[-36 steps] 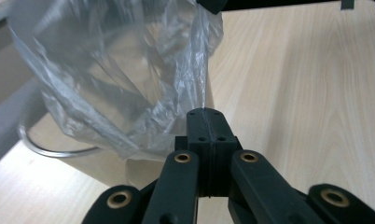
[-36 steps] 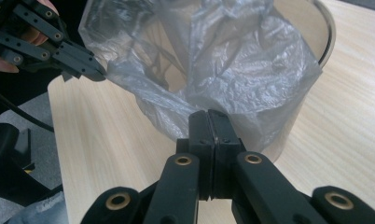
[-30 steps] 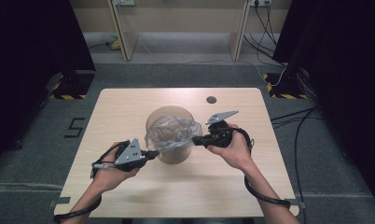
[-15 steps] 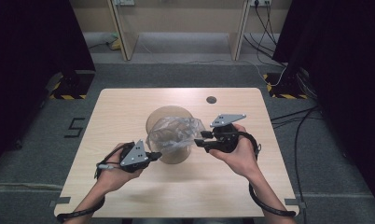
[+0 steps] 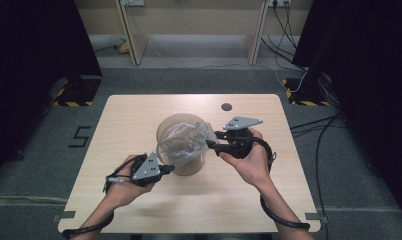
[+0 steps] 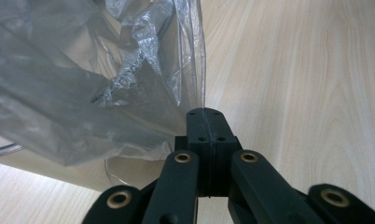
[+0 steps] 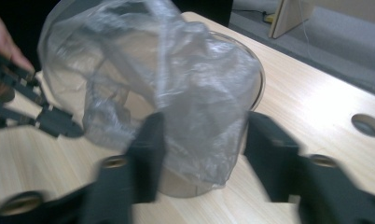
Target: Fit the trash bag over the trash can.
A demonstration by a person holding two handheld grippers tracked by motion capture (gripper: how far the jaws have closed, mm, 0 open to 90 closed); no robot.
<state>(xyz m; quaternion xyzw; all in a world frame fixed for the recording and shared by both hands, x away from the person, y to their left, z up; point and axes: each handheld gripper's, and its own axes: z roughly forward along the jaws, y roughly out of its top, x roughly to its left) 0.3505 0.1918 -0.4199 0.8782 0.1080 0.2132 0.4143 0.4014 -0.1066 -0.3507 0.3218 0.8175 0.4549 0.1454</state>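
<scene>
A clear round container (image 5: 193, 167) stands mid-table, its rim (image 7: 261, 86) facing up. A crumpled clear plastic bag (image 5: 183, 140) sits over and inside it. My left gripper (image 5: 170, 167) is at the container's near-left side, shut on the bag's edge (image 6: 195, 88), with the jaws pressed together (image 6: 205, 115). It also appears at the left of the right gripper view (image 7: 59, 127). My right gripper (image 5: 214, 144) is just right of the bag, open, its blurred jaws spread (image 7: 202, 140) in front of the bag (image 7: 176, 84) without holding it.
The container stands on a light wooden table (image 5: 139, 115) with a small round hole (image 5: 227, 106) near the far edge, also seen in the right gripper view (image 7: 367, 125). Grey floor, cables and wooden furniture legs lie beyond the table.
Both hands have drifted slightly toward the near edge. The bag is drawn further toward the left gripper. The right gripper has shifted a little to the right.
</scene>
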